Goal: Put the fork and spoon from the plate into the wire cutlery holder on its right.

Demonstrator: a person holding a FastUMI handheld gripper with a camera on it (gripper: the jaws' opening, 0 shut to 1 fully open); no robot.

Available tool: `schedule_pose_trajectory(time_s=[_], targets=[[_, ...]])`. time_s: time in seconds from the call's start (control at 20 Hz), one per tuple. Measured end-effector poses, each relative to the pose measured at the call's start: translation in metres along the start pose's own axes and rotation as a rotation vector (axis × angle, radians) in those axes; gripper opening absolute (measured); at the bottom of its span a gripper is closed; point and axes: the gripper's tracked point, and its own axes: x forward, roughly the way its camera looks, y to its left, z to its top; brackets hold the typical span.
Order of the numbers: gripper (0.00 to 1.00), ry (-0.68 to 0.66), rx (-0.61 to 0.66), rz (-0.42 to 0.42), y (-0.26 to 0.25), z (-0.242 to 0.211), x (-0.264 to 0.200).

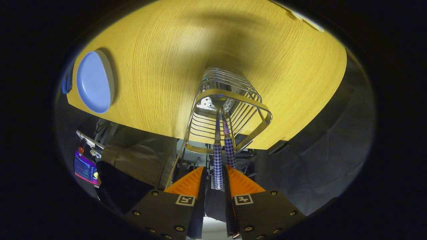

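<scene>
Checked handles [218, 166] of both fork and spoon stand in the wire holder [227, 110]; the jaws sit narrow astride one handle, contact unclear. Plate [94, 81], left of the holder, lies bare. Releasing remains.

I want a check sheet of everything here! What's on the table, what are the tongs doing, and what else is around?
Surface: wooden table, bare around the things.
Job's things: wire cutlery holder stands on the table; two checked-handled utensils stand in it; which is fork or spoon cannot be told. Blue plate lies apart from the holder, nothing on it.
Clutter: nothing seen.
Tongs: fingers close either side of one handle; contact cannot be told.
Cables: nothing seen.
Surroundings: lit screen below the table edge.
</scene>
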Motion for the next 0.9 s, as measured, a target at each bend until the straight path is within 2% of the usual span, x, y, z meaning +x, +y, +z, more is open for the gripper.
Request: schedule_pose_trajectory(time_s=[0.05, 0.1, 0.15, 0.2, 0.35, 0.5, 0.9], targets=[[0.29, -0.01, -0.009, -0.014, -0.001, -0.002, 0.0], [0.42, -0.016, -0.018, -0.037, -0.005, -0.004, -0.001], [0.42, -0.025, -0.022, -0.052, -0.007, -0.007, -0.004], [0.47, -0.037, -0.023, -0.062, -0.008, -0.01, -0.007], [0.48, -0.088, -0.037, -0.08, -0.01, -0.017, -0.019], [0.96, -0.166, -0.029, -0.09, -0.01, -0.022, -0.034], [0.96, -0.421, 0.001, -0.057, 0.004, -0.034, -0.045]])
